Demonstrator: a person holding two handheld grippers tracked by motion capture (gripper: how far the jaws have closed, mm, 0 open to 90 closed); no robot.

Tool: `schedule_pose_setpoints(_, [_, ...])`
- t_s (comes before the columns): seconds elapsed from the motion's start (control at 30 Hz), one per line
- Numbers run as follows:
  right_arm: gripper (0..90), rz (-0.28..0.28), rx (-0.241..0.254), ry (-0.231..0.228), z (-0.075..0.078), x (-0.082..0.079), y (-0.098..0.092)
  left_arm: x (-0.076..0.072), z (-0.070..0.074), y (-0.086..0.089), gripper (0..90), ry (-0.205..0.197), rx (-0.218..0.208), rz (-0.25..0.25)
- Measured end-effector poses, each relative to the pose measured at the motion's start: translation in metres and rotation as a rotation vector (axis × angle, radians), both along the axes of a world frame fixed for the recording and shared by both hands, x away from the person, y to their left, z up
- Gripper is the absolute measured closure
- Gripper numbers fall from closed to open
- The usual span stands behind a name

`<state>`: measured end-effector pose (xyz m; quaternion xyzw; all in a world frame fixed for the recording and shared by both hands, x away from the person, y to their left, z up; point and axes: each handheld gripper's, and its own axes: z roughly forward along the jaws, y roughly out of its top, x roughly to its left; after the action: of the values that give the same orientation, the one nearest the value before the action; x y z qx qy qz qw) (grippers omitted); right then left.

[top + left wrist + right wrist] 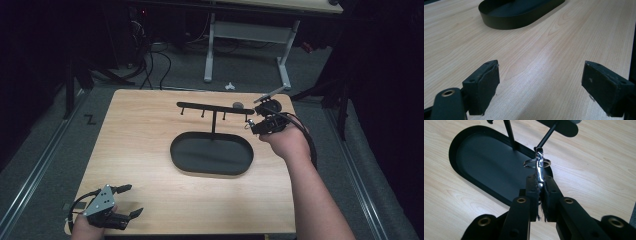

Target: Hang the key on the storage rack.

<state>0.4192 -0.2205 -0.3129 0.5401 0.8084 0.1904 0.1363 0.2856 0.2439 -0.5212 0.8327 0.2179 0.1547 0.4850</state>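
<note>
A light wooden table (pixel 150 150) stands in a dark room, with cables and a second table's white legs on the grey floor behind it. At the table's middle sits a black key stand (pixel 212 150): an oval tray, an upright post and a crossbar (pixel 212 106) with short hooks hanging beneath. All places below are given relative to this stand.

The right gripper (pixel 257 125), held in the person's right hand (pixel 287 142), is at the right end of the crossbar. Its jaws are clenched on a silver snap clip (pixel 539 167) that carries a key ring (pixel 536 163); the clip stands up out of the jaw tips, its lower part pinched between the pads and its upper end and ring free above them, over the tray's rim.

Judged step: hanging the clip on the stand's rightmost hook (pixel 546 137). The clip's top lies just beside the hook's tip; whether it touches cannot be told. The next move calls for a fine approach that threads the ring or clip eye over the hook, then release.

The left gripper (pixel 127 202) rests well apart from the stand, near the table's front left corner, jaws released and wide, bare wood between the pads (pixel 484 85).
</note>
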Motion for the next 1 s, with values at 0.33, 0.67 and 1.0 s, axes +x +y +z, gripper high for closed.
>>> schedule_pose_setpoints(0.33, [84.4,-0.004,-0.016,-0.007,0.000,0.010,0.006,-0.001,0.000,0.001,15.3,0.003,-0.001,-0.003])
schedule_pose_setpoints(0.67, [84.4,-0.030,-0.012,-0.013,0.000,0.020,0.005,-0.001,0.000,0.001,15.3,0.003,-0.003,-0.002])
schedule_pose_setpoints(1.0, [84.4,-0.056,-0.008,-0.017,0.000,0.027,0.001,-0.002,0.000,0.002,15.3,0.005,-0.006,0.000])
